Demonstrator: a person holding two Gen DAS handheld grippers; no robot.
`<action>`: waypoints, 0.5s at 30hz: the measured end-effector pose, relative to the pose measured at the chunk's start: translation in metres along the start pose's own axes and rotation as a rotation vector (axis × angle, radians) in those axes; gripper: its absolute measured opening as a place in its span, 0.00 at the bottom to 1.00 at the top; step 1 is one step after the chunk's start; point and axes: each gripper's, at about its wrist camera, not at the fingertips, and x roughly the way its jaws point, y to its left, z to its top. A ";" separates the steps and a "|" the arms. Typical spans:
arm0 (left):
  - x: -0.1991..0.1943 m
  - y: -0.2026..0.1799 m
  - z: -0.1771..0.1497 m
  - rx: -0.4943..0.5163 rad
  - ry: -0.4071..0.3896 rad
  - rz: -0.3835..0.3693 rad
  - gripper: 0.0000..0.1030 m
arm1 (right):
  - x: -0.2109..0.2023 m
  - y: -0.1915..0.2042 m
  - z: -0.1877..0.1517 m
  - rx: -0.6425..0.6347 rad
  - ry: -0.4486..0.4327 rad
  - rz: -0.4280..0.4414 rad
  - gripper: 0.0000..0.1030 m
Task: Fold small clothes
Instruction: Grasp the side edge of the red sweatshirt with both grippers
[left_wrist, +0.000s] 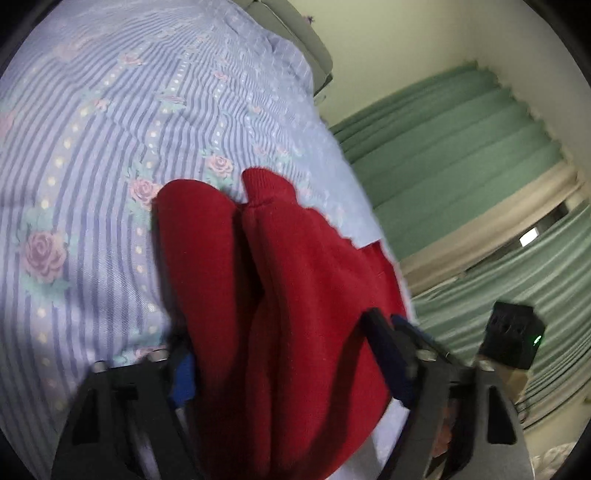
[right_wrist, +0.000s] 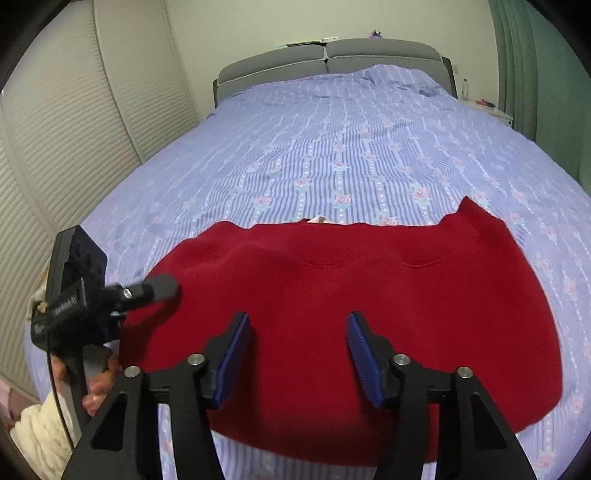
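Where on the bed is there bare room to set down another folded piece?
Bare sheet runs from the red garment's far edge up to the grey headboard, and along the shutter side. The near edge is crowded: the garment and both hand-held grippers, left and right.

The left wrist view is being taken close over the red garment (left_wrist: 280, 295), tilted, facing along the bed's (left_wrist: 110, 129) side edge toward green curtains (left_wrist: 461, 166). The right wrist view is being taken from the foot edge, facing the headboard (right_wrist: 325, 61). Garment and bed are being shared.
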 end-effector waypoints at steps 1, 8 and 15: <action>-0.002 -0.003 -0.001 0.014 -0.002 0.022 0.53 | 0.003 0.000 0.001 0.008 0.006 0.004 0.45; -0.029 -0.021 -0.002 0.059 -0.051 0.101 0.24 | 0.015 0.014 0.007 -0.009 0.018 0.019 0.36; -0.032 -0.067 0.006 0.123 -0.034 0.195 0.23 | 0.050 0.012 0.011 0.054 0.103 0.088 0.24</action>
